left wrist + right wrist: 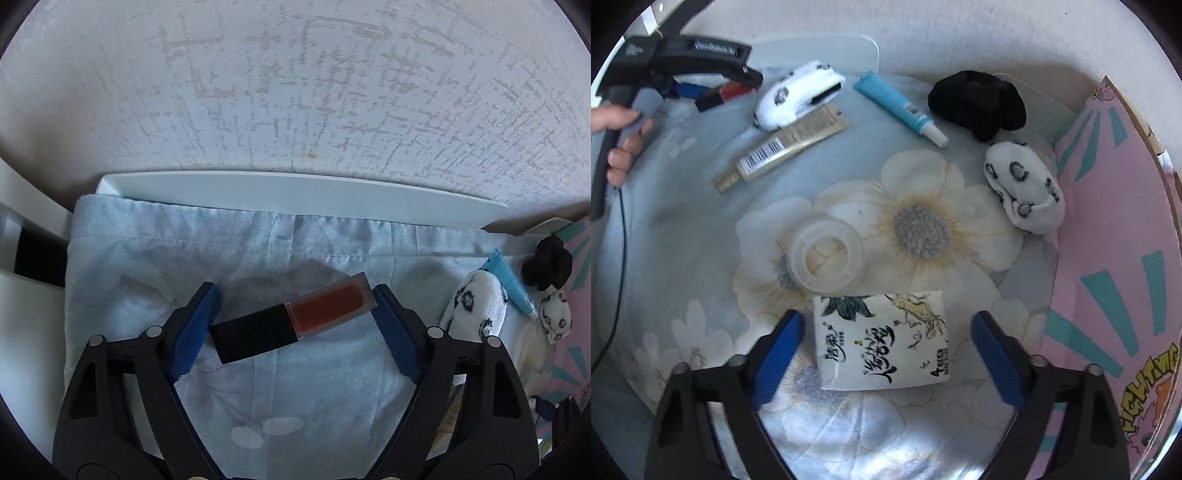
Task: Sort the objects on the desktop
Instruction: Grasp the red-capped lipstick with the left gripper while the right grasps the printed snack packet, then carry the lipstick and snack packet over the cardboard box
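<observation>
Left gripper: jaws spread around the lip gloss tube, far pad at its clear end, near pad just short of the black cap; not clamped. Right gripper: jaws wide, tissue pack lying between them, untouched. On the cloth: tape roll at 12 o'clock of the pack, gold tube at 11, blue tube at 12, black scrunchie and spotted socks at 1. Judgement: sorting barely begun; every item lies loose.

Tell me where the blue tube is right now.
In the right wrist view the blue tube lies on the cloth near the top, between the spotted white sock and the black sock.
</observation>
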Demonstrator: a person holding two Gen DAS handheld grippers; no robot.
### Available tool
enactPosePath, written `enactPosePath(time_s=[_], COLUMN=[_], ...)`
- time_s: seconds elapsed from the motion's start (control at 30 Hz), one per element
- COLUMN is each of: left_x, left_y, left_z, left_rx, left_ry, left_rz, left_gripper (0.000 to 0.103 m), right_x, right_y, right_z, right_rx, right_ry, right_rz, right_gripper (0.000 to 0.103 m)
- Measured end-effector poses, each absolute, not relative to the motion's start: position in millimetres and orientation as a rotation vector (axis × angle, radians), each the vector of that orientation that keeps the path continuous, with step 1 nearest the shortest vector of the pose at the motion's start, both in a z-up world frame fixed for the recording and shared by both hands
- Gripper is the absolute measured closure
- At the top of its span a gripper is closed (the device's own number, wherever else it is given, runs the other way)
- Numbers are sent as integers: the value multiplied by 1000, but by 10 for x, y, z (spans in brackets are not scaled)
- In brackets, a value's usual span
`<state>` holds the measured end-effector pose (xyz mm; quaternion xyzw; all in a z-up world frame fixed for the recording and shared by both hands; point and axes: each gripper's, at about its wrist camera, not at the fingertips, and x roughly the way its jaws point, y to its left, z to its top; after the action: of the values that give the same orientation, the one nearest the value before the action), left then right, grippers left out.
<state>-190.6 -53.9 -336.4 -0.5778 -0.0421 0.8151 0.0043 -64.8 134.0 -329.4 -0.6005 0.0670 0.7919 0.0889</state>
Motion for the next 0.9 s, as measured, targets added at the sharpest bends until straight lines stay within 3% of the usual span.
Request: enactPosePath(time_s=[0.07,0.1,0.5,0.9], left_x=[-1898,-1885,-1618,-1294], left_y=[-522,-512,-642,-367], left_z=[-3353,-3351,-3021,-1802], left_rx=[-1808,-1810,-1788,-1586], left_ry=[-147,-150,-201,-166], left_rz=[2554,2553,2563,2600], left_gripper=[21,21,21,21], right_x=[-637,-634,-556,-409], right_y=[1379,1395,1509,1621], right_z=[-3272,-3258,-3105,-2133], right_rx=[-1774,-1766,-1724,-1552], right_ry=[249,252,273,426], right_rz=[2374,2381,2400,2557], right_gripper=[42,44,45,45])
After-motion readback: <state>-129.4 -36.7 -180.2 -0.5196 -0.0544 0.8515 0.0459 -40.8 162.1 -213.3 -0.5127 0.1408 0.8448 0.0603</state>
